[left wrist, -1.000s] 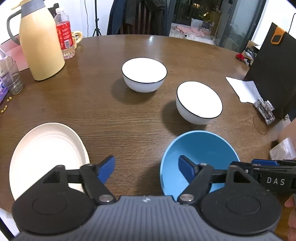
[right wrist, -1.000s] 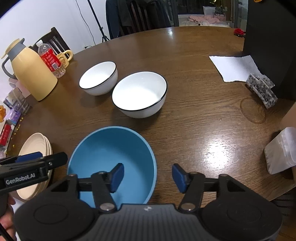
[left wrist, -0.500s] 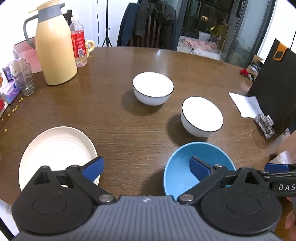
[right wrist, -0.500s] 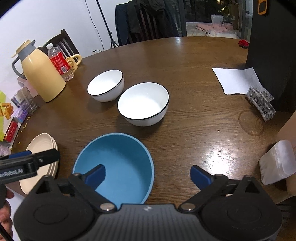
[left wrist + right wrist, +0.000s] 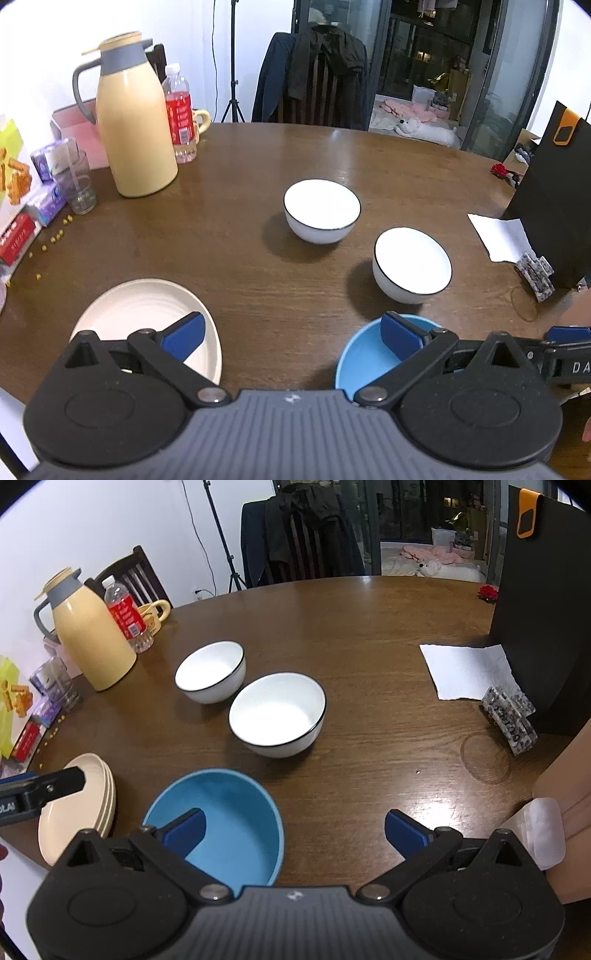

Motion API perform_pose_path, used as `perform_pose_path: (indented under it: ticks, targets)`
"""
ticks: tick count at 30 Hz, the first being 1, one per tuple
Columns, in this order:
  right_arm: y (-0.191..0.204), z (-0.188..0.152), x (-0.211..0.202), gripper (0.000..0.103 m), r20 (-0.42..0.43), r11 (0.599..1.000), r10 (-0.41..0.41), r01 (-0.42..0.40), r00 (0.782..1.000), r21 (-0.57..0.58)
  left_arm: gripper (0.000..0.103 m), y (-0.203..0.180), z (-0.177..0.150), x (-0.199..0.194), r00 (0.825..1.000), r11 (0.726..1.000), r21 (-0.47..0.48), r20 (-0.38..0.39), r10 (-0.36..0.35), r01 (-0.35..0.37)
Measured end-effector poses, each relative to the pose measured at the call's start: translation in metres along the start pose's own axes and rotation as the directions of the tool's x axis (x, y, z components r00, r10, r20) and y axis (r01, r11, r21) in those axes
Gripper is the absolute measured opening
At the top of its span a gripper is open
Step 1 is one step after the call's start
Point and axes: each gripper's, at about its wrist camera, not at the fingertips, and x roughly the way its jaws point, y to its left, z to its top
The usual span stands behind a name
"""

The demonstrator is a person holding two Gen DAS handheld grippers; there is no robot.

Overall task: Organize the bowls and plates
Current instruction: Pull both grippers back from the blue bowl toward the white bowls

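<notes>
Two white bowls with dark rims stand mid-table: the far one point(image 5: 321, 210) point(image 5: 210, 672) and the near one point(image 5: 412, 264) point(image 5: 277, 714). A blue bowl point(image 5: 369, 356) point(image 5: 221, 819) sits at the near edge. Left of it lies a stack of cream plates point(image 5: 147, 317) point(image 5: 79, 805). My left gripper point(image 5: 291, 338) hangs open above the table, one pad over the plates, the other over the blue bowl, holding nothing. My right gripper point(image 5: 293, 829) is open too, its left pad over the blue bowl and nothing between the pads.
On the round wooden table point(image 5: 240, 258), a yellow thermos point(image 5: 133, 125), a red-labelled bottle point(image 5: 179, 114), a mug, a glass point(image 5: 79, 184) and boxes crowd the left. A black bag point(image 5: 543, 602), a paper napkin point(image 5: 465, 670) and a patterned clip point(image 5: 511, 720) sit right.
Both grippers have opened wide and risen away from the table. The views tilted up, so more of the room shows. The bowls and plates stayed put.
</notes>
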Motion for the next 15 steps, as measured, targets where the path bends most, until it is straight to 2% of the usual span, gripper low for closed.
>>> perform_pose_path:
  ticks: [7,15]
  targets:
    - [-0.005,0.02,0.007,0.103,-0.006,1.0,-0.01,0.01,1.0,-0.001,0.103,-0.003,0.026,0.008,1.0,0.999,0.04,0.0,-0.01,0.01]
    - [-0.015,0.045,0.028,0.103,-0.025,0.999,-0.038,0.039,0.999,0.022,0.103,-0.013,0.056,0.039,0.999,0.994,0.098,-0.028,-0.035,0.038]
